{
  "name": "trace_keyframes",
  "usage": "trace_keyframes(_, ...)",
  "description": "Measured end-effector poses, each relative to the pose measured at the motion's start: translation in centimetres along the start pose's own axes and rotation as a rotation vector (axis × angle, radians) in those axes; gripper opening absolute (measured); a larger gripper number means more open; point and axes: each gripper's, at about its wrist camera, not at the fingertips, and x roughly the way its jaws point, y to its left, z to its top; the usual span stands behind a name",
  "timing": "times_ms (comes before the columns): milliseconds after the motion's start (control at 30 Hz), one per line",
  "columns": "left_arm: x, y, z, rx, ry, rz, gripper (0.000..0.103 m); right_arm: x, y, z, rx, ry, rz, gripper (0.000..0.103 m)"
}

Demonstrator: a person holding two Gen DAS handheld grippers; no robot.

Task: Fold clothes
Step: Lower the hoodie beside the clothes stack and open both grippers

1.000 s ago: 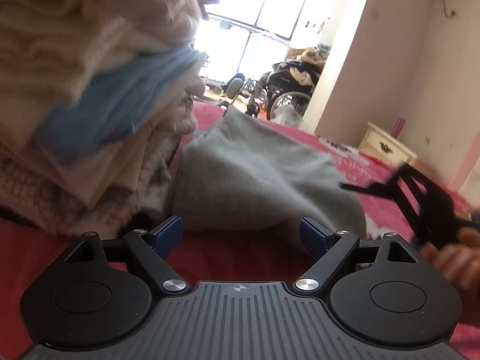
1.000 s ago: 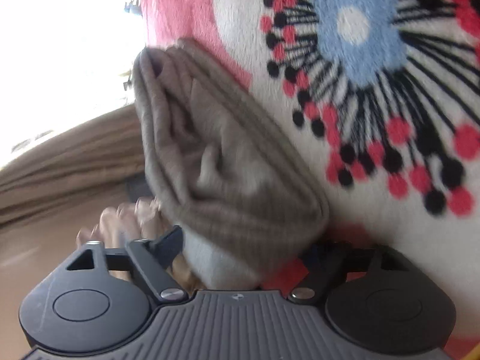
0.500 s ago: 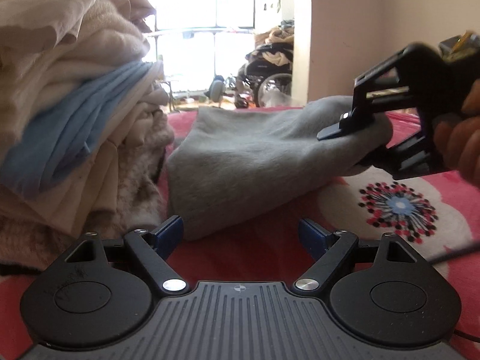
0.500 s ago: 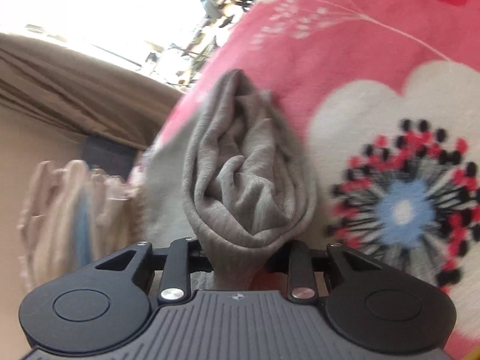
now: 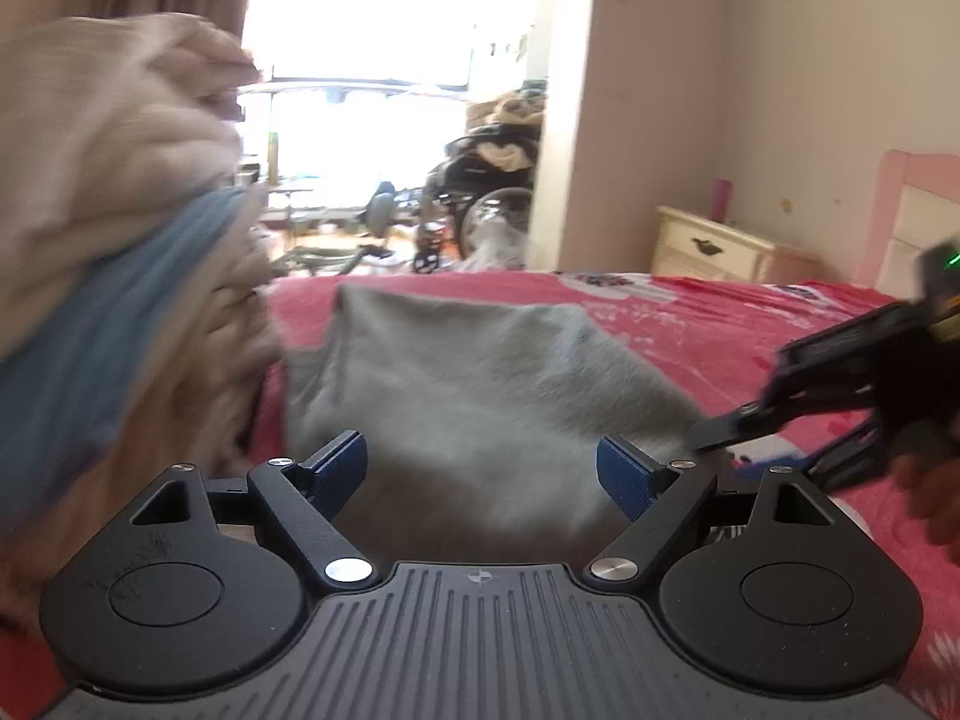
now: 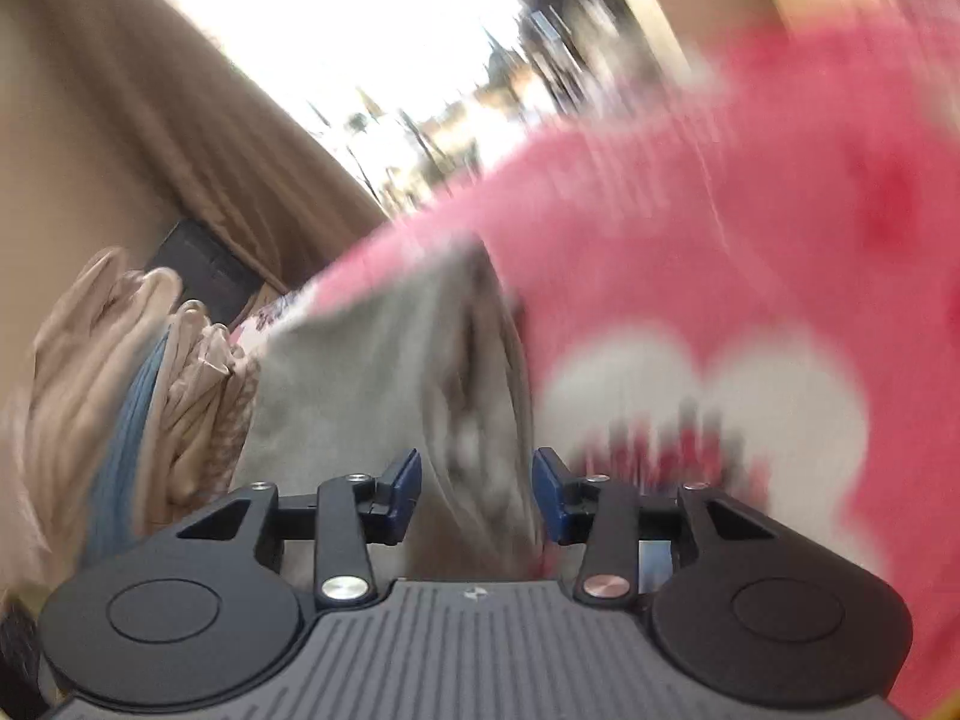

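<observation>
A folded grey garment (image 5: 480,384) lies on the pink flowered blanket (image 5: 708,324), right of a stack of folded cream and blue clothes (image 5: 108,276). My left gripper (image 5: 483,471) is open and empty, low in front of the garment's near edge. My right gripper (image 5: 714,435) comes in from the right at the garment's right edge. In the right wrist view the right gripper (image 6: 477,483) stands partly open, with the grey garment's folded edge (image 6: 468,408) between its blue pads. The stack (image 6: 120,396) shows at the left there.
A cream bedside cabinet (image 5: 714,246) and a pink headboard (image 5: 918,222) stand at the right. A wheelchair with clothes (image 5: 486,180) is in the bright doorway beyond the bed. A brown curtain (image 6: 180,138) hangs behind the stack.
My right gripper has lowered the grey garment's edge to the blanket and its jaws have opened. My left gripper has moved closer to the garment's near edge and stays open.
</observation>
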Motion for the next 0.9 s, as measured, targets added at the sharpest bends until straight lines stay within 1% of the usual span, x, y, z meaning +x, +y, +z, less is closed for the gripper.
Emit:
trace_keyframes(33, 1.2, 0.2, 0.0, 0.002, 0.014, 0.004, 0.084, 0.7, 0.2, 0.5, -0.026, -0.012, 0.016, 0.036)
trace_keyframes(100, 3.7, 0.9, -0.3, -0.025, 0.07, 0.034, 0.078, 2.3, 0.7, 1.5, -0.08, -0.034, 0.046, 0.033)
trace_keyframes(133, 4.7, 1.4, -0.6, -0.044, 0.105, 0.053, 0.077, 3.5, 0.7, 1.6, -0.111, -0.034, 0.041, 0.029)
trace_keyframes(167, 5.3, 1.5, -1.0, -0.043, 0.124, 0.065, 0.077, 4.8, 0.6, 1.7, -0.141, -0.032, 0.037, 0.029)
trace_keyframes(200, 5.5, 1.3, -1.3, -0.025, 0.125, 0.075, 0.078, 6.7, 0.6, 1.9, -0.15, 0.01, 0.031, 0.029)
trace_keyframes(233, 5.5, 0.9, -1.5, -0.004, 0.12, 0.086, 0.078, 8.9, -0.4, 1.7, -0.135, 0.071, 0.019, 0.029)
trace_keyframes(267, 5.5, 0.6, -1.7, 0.012, 0.118, 0.098, 0.078, 11.1, -1.3, 1.5, -0.117, 0.13, 0.008, 0.034)
trace_keyframes(333, 5.6, 0.5, -1.8, 0.009, 0.117, 0.108, 0.078, 11.2, -3.2, 2.6, -0.02, 0.136, 0.048, 0.045)
trace_keyframes(400, 5.6, 0.5, -1.9, 0.007, 0.115, 0.107, 0.078, 9.7, -4.0, 4.2, 0.063, 0.109, 0.097, 0.045)
trace_keyframes(433, 5.4, 0.5, -1.8, 0.007, 0.112, 0.109, 0.078, 9.1, -4.3, 5.0, 0.086, 0.068, 0.115, 0.048)
trace_keyframes(467, 5.1, 0.5, -1.7, 0.008, 0.102, 0.109, 0.078, 8.6, -4.6, 5.8, 0.11, 0.029, 0.133, 0.054)
trace_keyframes(533, 4.1, 0.2, -1.2, 0.028, 0.043, 0.111, 0.08, 9.6, -5.3, 7.4, 0.172, 0.005, 0.128, 0.062)
trace_keyframes(600, 3.4, -0.2, -0.7, 0.058, -0.017, 0.119, 0.086, 12.6, -6.1, 8.2, 0.246, 0.056, 0.133, 0.065)
trace_keyframes(633, 3.8, -0.3, -0.4, 0.075, -0.021, 0.132, 0.087, 14.1, -6.5, 8.6, 0.283, 0.082, 0.136, 0.072)
trace_keyframes(667, 4.7, -0.4, -0.1, 0.088, -0.001, 0.152, 0.087, 15.6, -6.9, 9.0, 0.319, 0.108, 0.139, 0.073)
trace_keyframes(700, 5.9, -0.3, 0.0, 0.092, 0.038, 0.182, 0.087, 17.1, -7.3, 9.4, 0.356, 0.132, 0.141, 0.073)
trace_keyframes(733, 7.2, -0.1, 0.0, 0.092, 0.085, 0.218, 0.087, 18.0, -7.5, 9.4, 0.386, 0.134, 0.137, 0.07)
trace_keyframes(767, 8.4, 0.1, -0.1, 0.089, 0.128, 0.251, 0.087, 18.5, -7.5, 9.4, 0.392, 0.121, 0.157, 0.055)
trace_keyframes(800, 9.0, 0.5, -0.3, 0.074, 0.155, 0.266, 0.087, 18.6, -7.1, 9.5, 0.374, 0.113, 0.17, 0.045)
trace_keyframes(833, 9.1, 0.9, -0.3, 0.048, 0.16, 0.259, 0.087, 18.8, -6.6, 9.6, 0.355, 0.105, 0.184, 0.036)
trace_keyframes(867, 9.0, 1.1, -0.3, 0.028, 0.165, 0.258, 0.086, 18.7, -6.0, 9.9, 0.315, 0.091, 0.199, 0.031)
trace_keyframes(900, 8.9, 1.4, -0.3, 0.009, 0.17, 0.256, 0.083, 18.5, -5.5, 10.2, 0.281, 0.081, 0.224, 0.029)
